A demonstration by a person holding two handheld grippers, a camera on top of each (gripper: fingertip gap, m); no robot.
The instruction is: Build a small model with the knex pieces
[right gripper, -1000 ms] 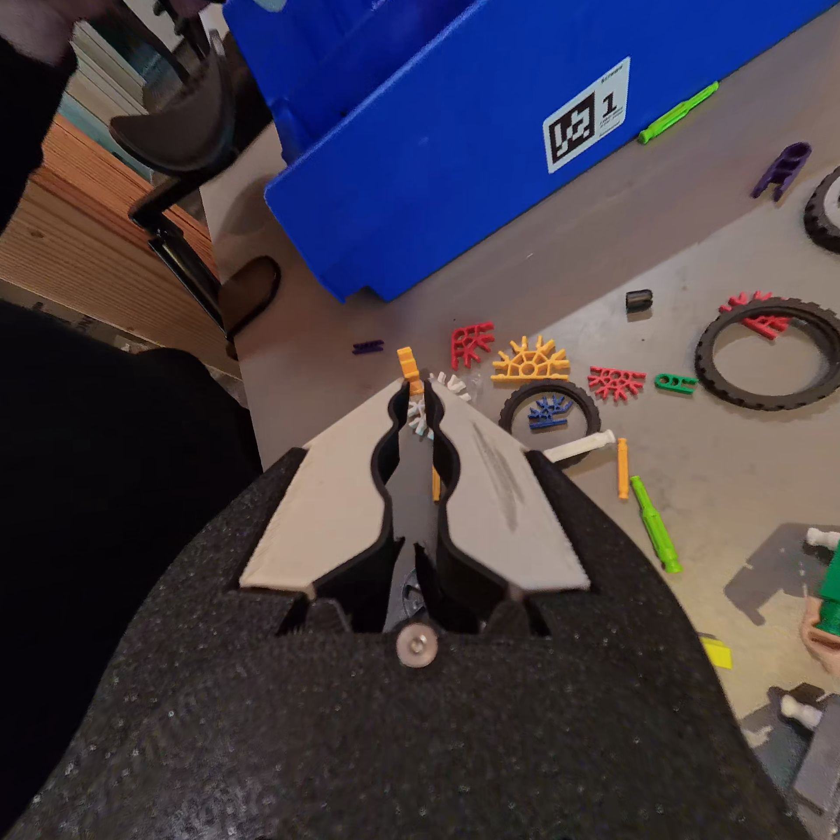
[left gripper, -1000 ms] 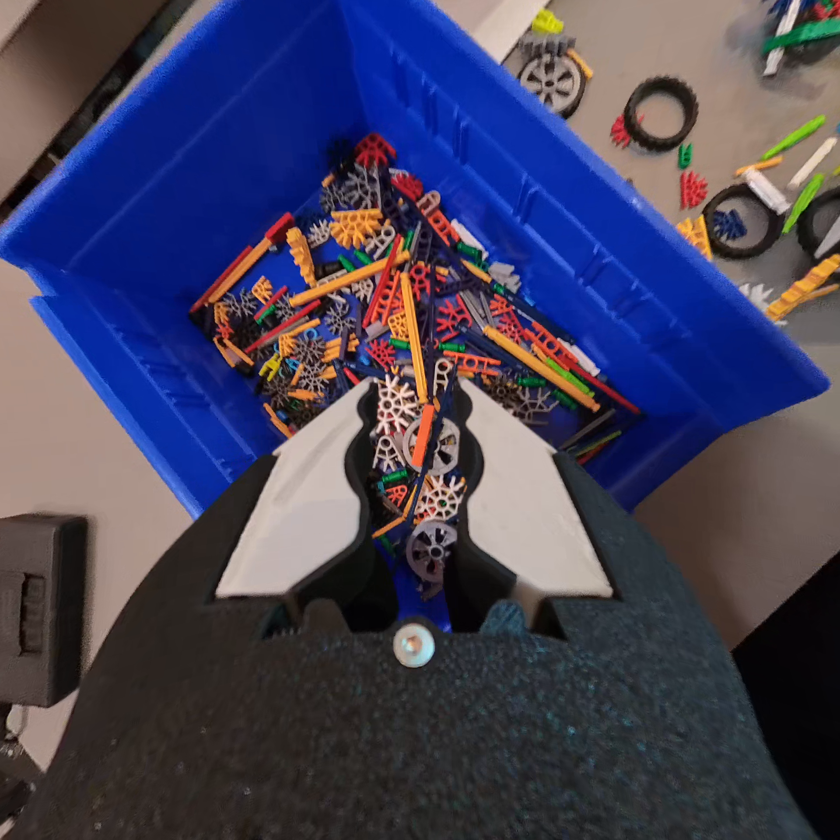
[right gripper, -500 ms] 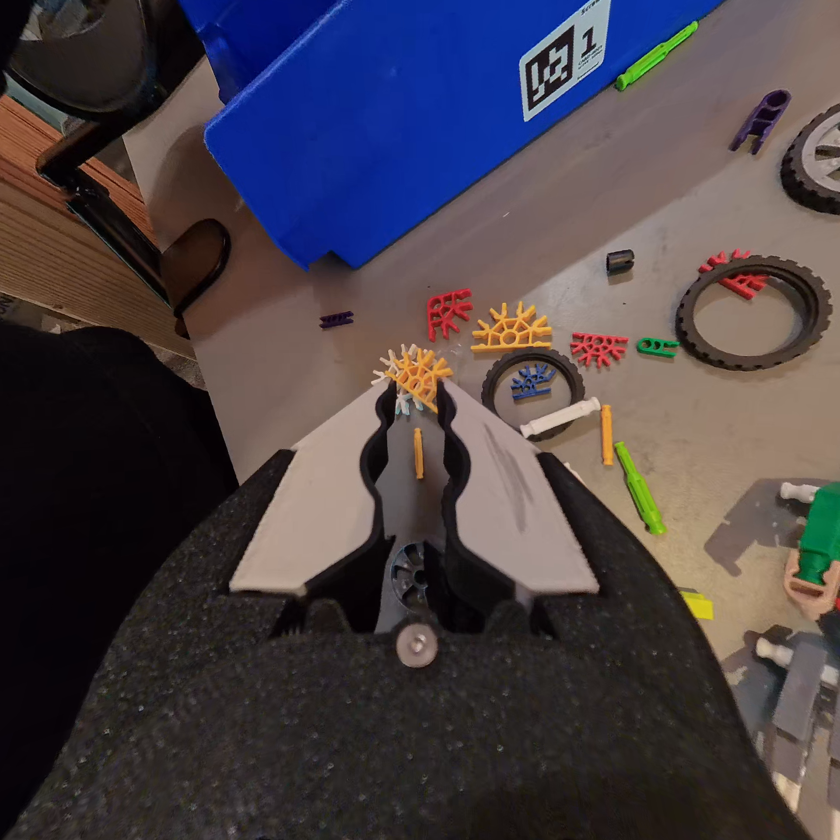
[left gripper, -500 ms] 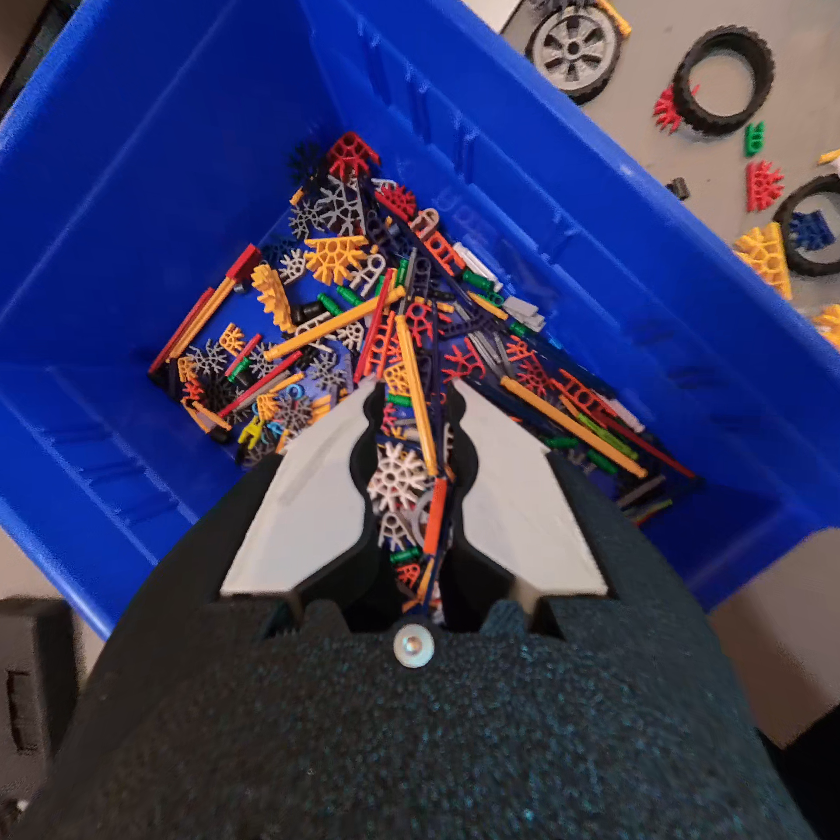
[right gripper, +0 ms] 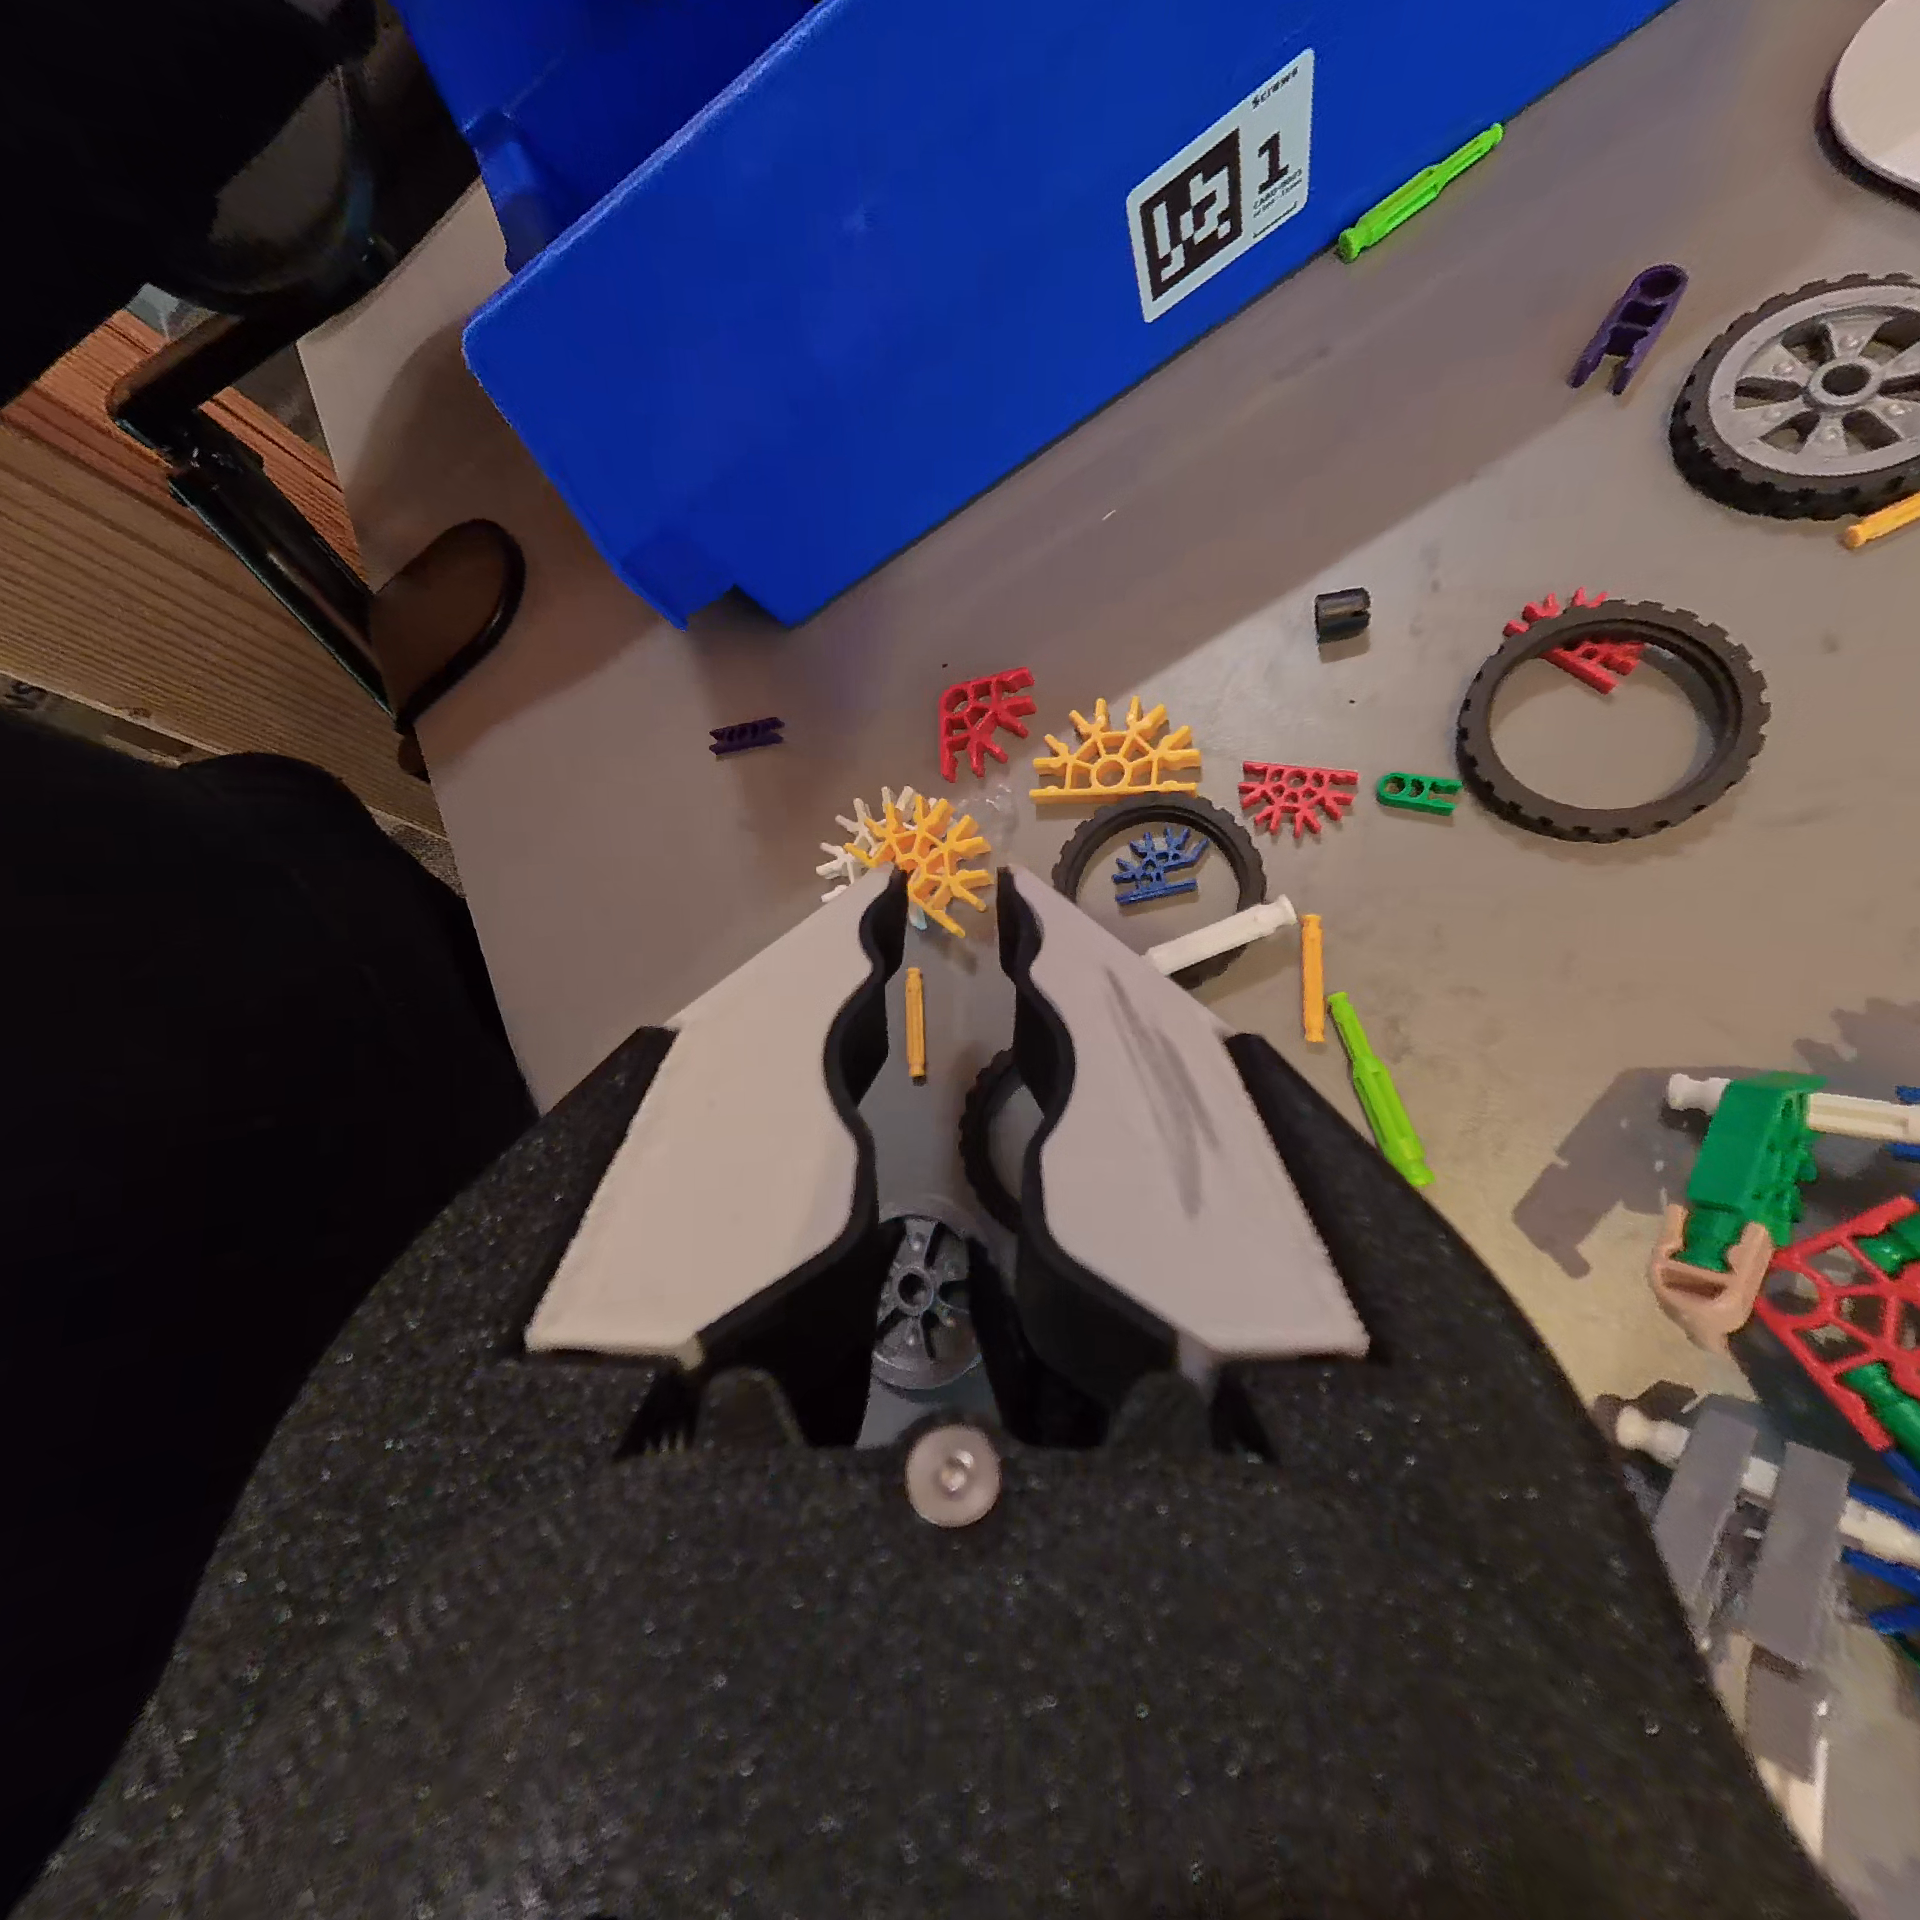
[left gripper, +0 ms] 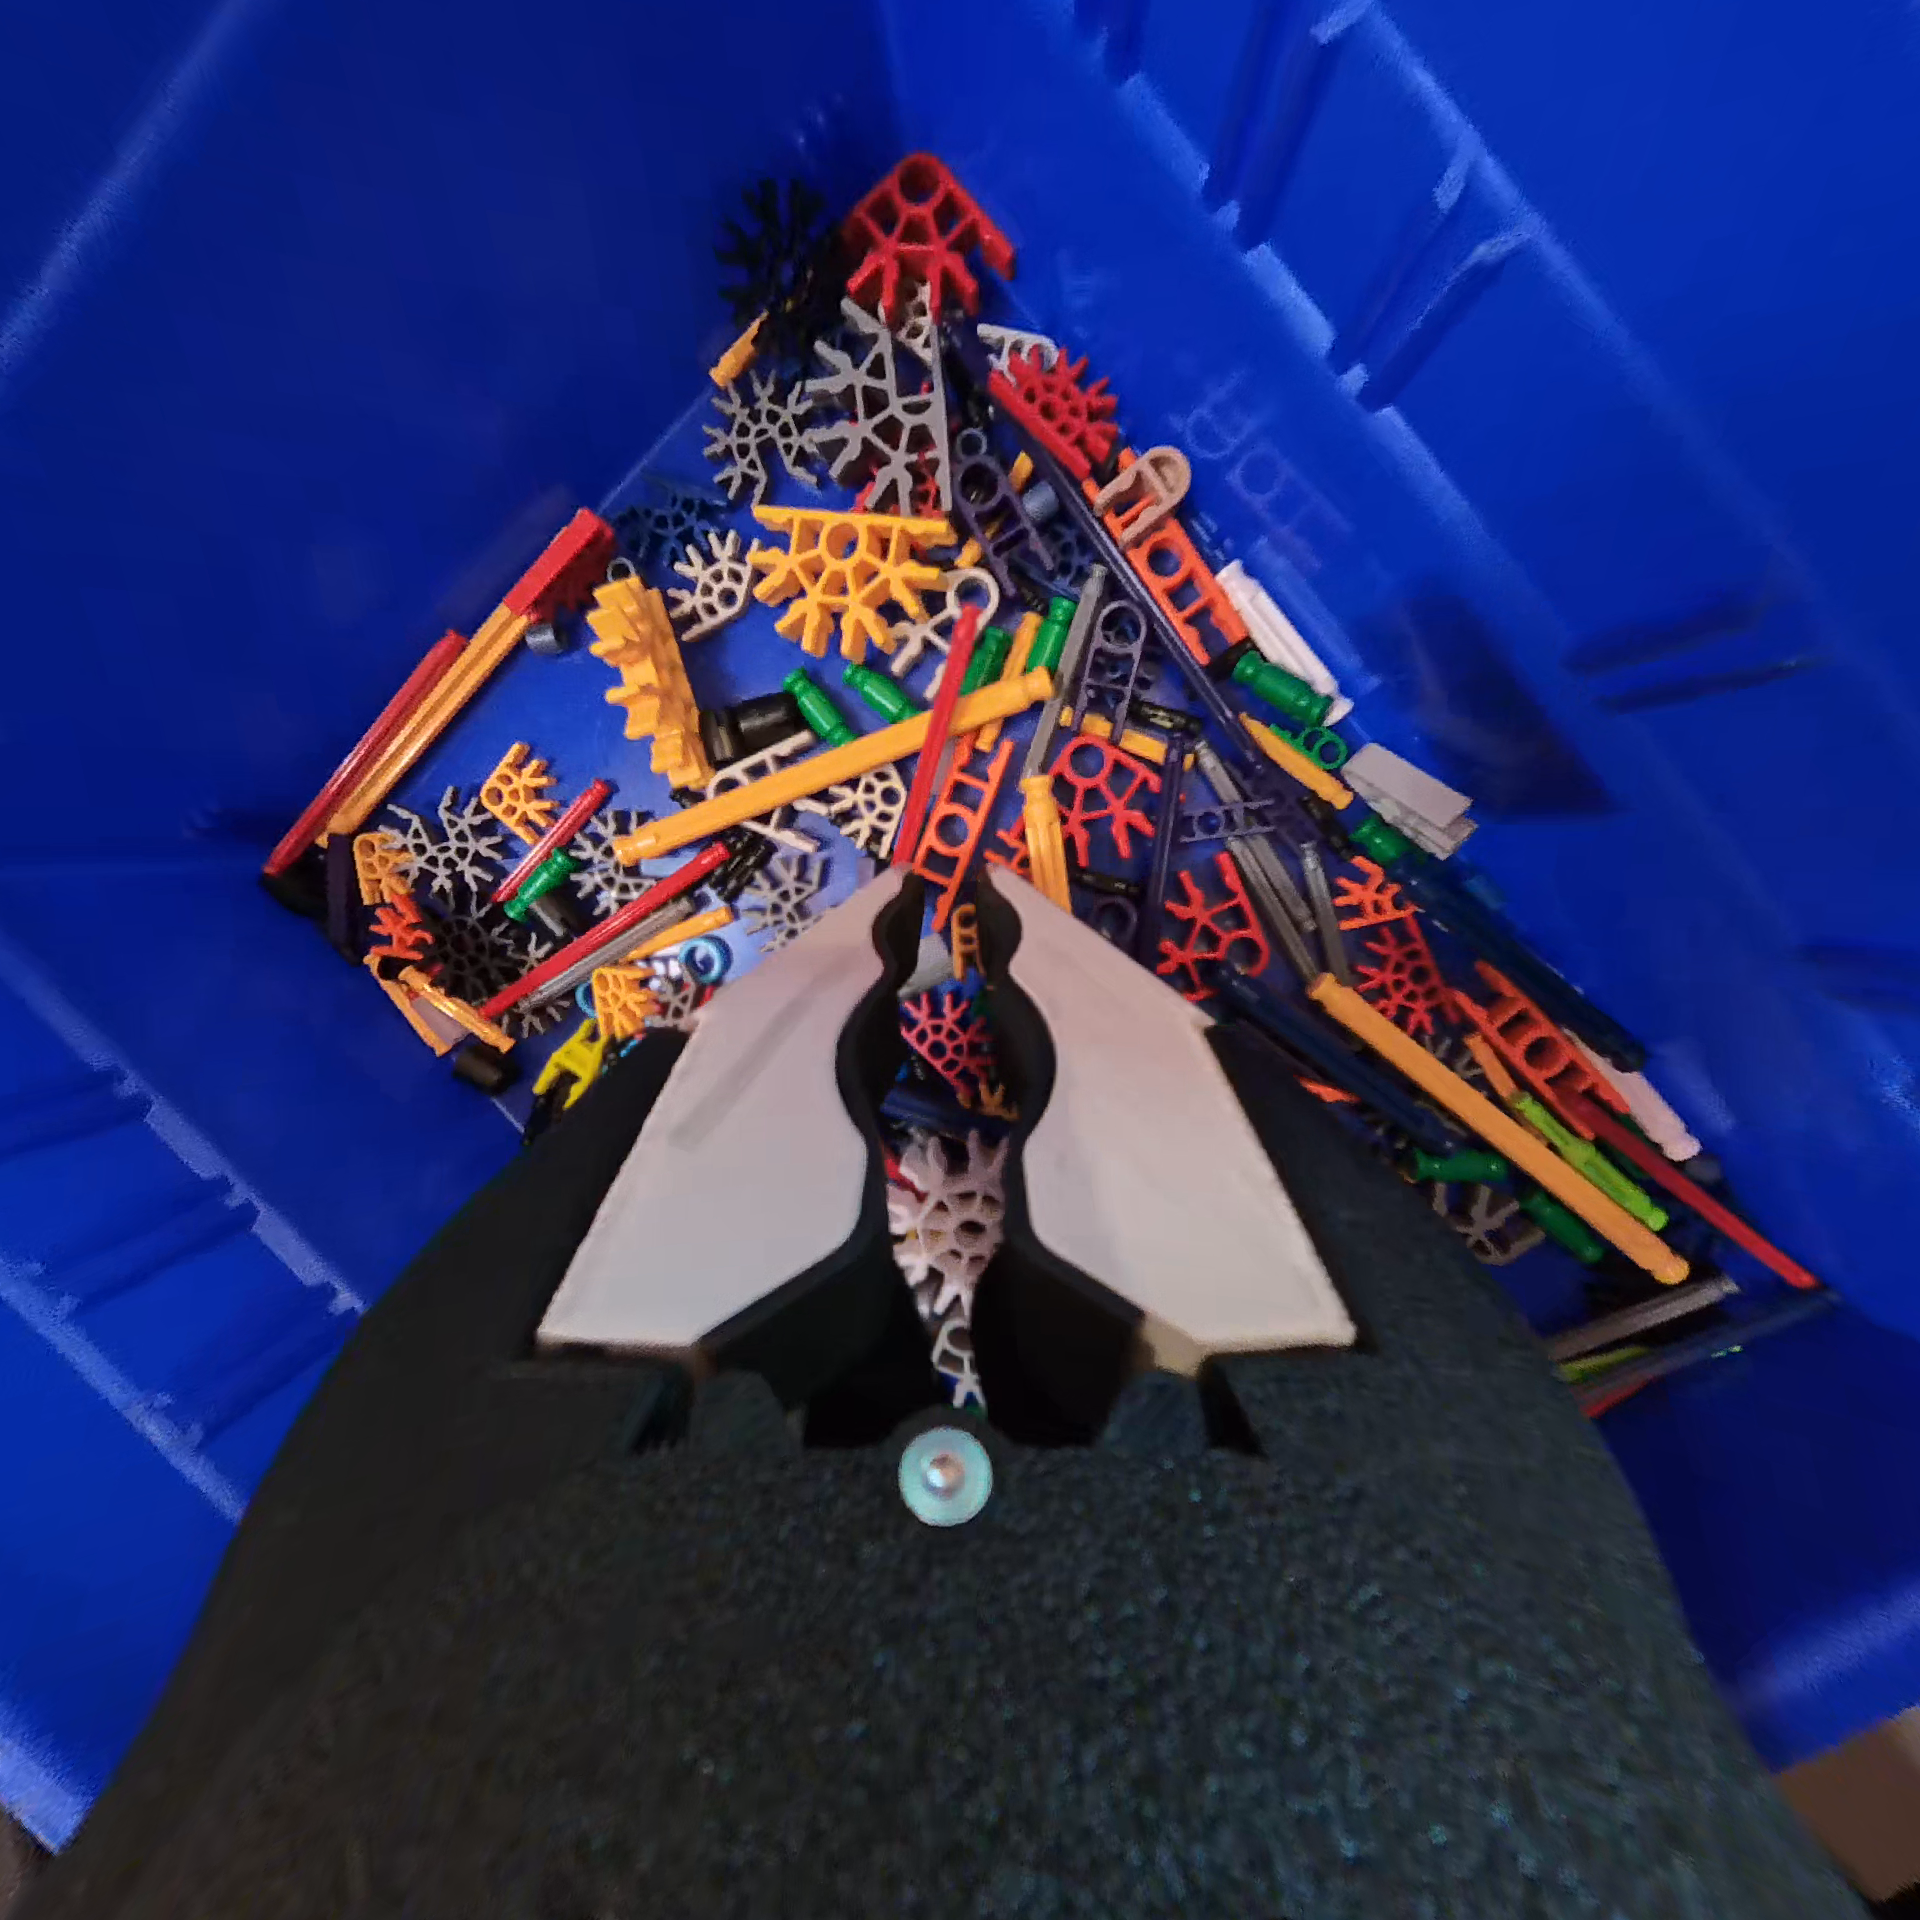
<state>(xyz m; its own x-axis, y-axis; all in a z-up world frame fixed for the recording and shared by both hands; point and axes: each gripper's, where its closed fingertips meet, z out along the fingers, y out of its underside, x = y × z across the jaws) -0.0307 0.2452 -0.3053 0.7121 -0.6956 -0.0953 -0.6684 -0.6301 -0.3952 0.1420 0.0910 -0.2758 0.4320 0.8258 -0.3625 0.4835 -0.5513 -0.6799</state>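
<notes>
Left gripper: your left gripper [left gripper: 943,902] hangs inside the deep blue plastic bin [left gripper: 312,436], its tips a narrow gap apart over the heap of small plastic construction-toy rods and connectors [left gripper: 935,727]. You hold nothing that I can make out.
Nearest to it: an orange ladder-shaped connector [left gripper: 961,821] lies at 12 o'clock of the tips; a long yellow rod [left gripper: 831,769] runs off toward 10 o'clock.
Right gripper: your right gripper [right gripper: 948,883] is over the grey tabletop [right gripper: 1143,540], jaws parted, nothing clamped.
At its tips: a yellow snowflake-shaped connector [right gripper: 925,847] sits just past them at 12 o'clock, overlapping a white one [right gripper: 847,847].
Between its fingers: a short yellow rod [right gripper: 914,1023] lies on the table.
Around: at 2 o'clock a small black rubber tyre [right gripper: 1242,842] rings a blue connector [right gripper: 1155,864]. The bin's outer wall, bearing a square-coded sticker [right gripper: 1221,187], stands at 12 o'clock.
</notes>
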